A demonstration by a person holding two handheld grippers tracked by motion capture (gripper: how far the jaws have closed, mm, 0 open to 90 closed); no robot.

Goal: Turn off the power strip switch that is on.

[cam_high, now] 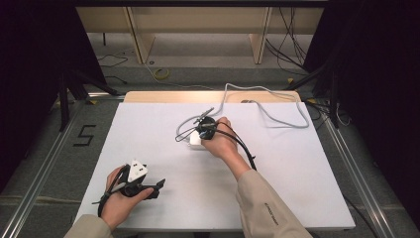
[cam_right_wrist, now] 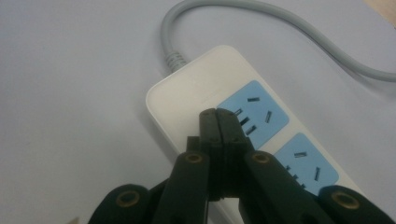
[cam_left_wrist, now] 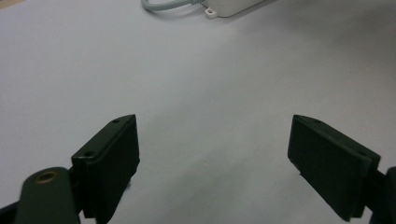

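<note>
White surface: your table (cam_high: 163,134) is covered in one plain white sheet, with a strip of bare wood along its far edge.
Left hand: your left hand (cam_high: 119,198) rests near the table's front left corner, well apart from everything else.
Left gripper: the left gripper (cam_high: 157,188) lies low over the sheet with its jaws spread wide; in the left gripper view (cam_left_wrist: 212,154) you see bare white surface between the two black pads and nothing held.
Count of grippers: two, one in each of your hands.
Power strip: one white power strip (cam_right_wrist: 205,88) lies near the table's middle, mostly hidden under your right hand in the high view; its end and a mounting tab show at the top of the left gripper view (cam_left_wrist: 229,5).
Sockets: you can count two blue socket faces (cam_right_wrist: 254,112) in the right gripper view; whether the strip carries more past the frame's edge cannot be told.
Right gripper: the right gripper (cam_right_wrist: 217,119) has its jaws pressed together with nothing between them, tips just over the nearer blue socket, possibly touching it.
Right hand: your right hand (cam_high: 220,144) sits over the strip, its black cable trailing back along your sleeve.
Grey cord: one grey cord (cam_high: 277,111) leaves the strip's end, loops across the far right of the table and crosses the wooden edge.
Around: dark curtains, floor cables and a "5" marked in tape (cam_high: 85,135) left of the table.
</note>
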